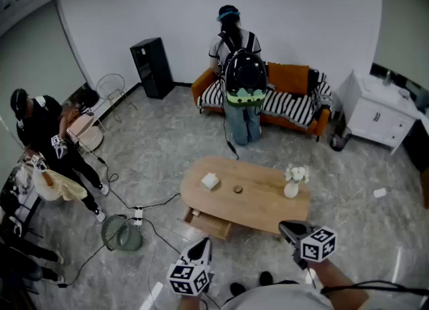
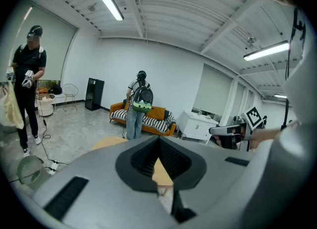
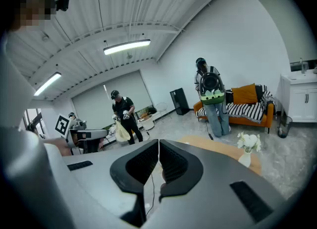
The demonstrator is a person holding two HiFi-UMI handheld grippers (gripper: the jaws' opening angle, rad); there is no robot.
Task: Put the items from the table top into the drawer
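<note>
Both tongs closed, nothing btwn the jaws. L tongs [image 1: 201,247] & R tongs [image 1: 287,228] hang just short of the bench [image 1: 261,207], at its near edge, not touching it. White box [image 1: 210,181] lies ahead of L tongs. Small round thing [image 1: 237,189] is a bit further on, btwn the two tongs' lines. Vase [image 1: 293,184] w/ white flowers stands straight ahead of R tongs. Drawer [image 1: 206,224] sits under the bench edge right in front of L tongs, looks part-open. All 3 items are on top, so task barely begun, I'd say. To do it well: open jaws before reaching, L pulls drawer well out first, R takes vase low on its body & keeps it upright; box prob. soft, grip lightly
</note>
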